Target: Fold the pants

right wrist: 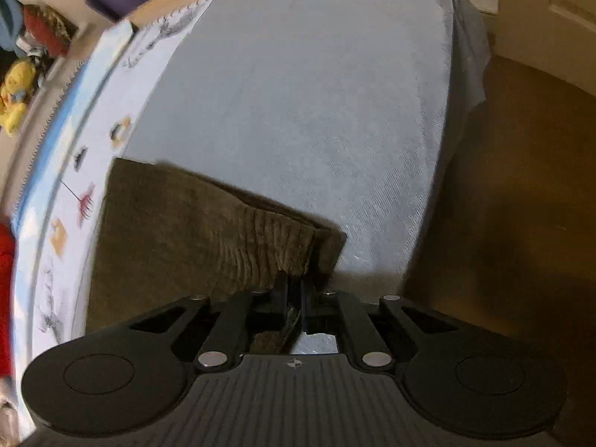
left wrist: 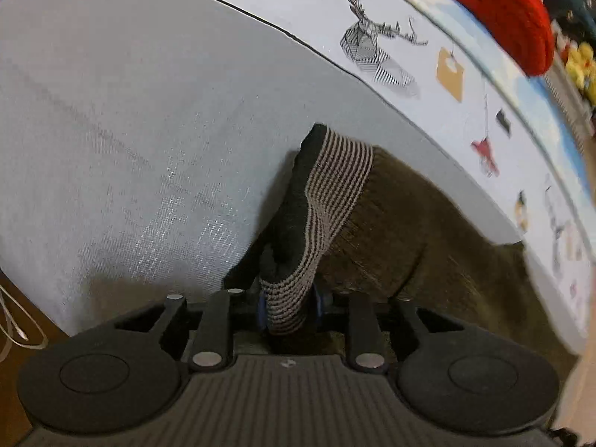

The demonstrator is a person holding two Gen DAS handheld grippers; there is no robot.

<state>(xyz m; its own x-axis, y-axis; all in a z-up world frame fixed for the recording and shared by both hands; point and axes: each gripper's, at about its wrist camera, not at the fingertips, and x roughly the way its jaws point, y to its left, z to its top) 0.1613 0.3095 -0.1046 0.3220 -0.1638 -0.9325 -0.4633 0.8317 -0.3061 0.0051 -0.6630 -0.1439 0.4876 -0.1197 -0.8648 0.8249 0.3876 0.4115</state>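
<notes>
Olive-brown corduroy pants (left wrist: 402,231) lie on a pale grey bed sheet (left wrist: 130,119). My left gripper (left wrist: 288,307) is shut on the striped elastic waistband (left wrist: 327,193) and lifts it off the sheet; the black lining shows. In the right wrist view the pants (right wrist: 178,231) spread to the left. My right gripper (right wrist: 296,298) is shut on a gathered edge (right wrist: 283,246) of the pants, raised just above the sheet (right wrist: 316,93).
A printed pale blanket (left wrist: 409,48) with deer and tag motifs runs along the far side, also in the right wrist view (right wrist: 85,171). A red knit item (left wrist: 503,11) lies beyond it. Brown floor (right wrist: 521,186) is past the bed's right edge. Toys (right wrist: 15,89) sit far left.
</notes>
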